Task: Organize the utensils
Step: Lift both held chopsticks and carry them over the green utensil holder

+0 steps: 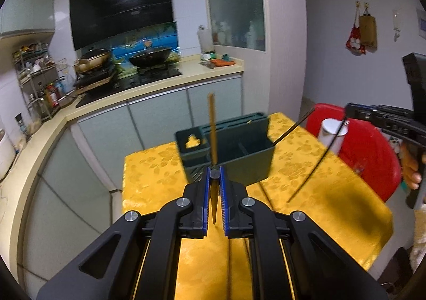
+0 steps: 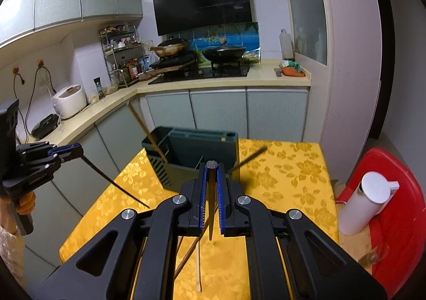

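Observation:
A dark green utensil holder [image 1: 239, 150] [image 2: 191, 150] stands at the far end of the yellow-clothed table [image 1: 319, 193]. My left gripper [image 1: 215, 170] [image 2: 79, 152] is shut on a dark chopstick [image 1: 214, 206] [image 2: 114, 181] that slants down toward the cloth. My right gripper [image 2: 211, 166] [image 1: 348, 110] is shut on another dark chopstick [image 2: 211, 206] [image 1: 319, 161]. Both grippers hover short of the holder. A wooden chopstick [image 1: 211, 126] [image 2: 146, 132] leans in its left compartment, and a dark one [image 2: 250, 157] sticks out at its right. Two more chopsticks [image 2: 186, 254] lie on the cloth under my right gripper.
A red stool [image 2: 399, 193] with a white bottle [image 2: 367, 204] on it stands right of the table. Behind the table runs an L-shaped counter [image 2: 266, 81] with a stove and woks, a spice rack and a rice cooker [image 2: 69, 104]. A hand grips each gripper's handle.

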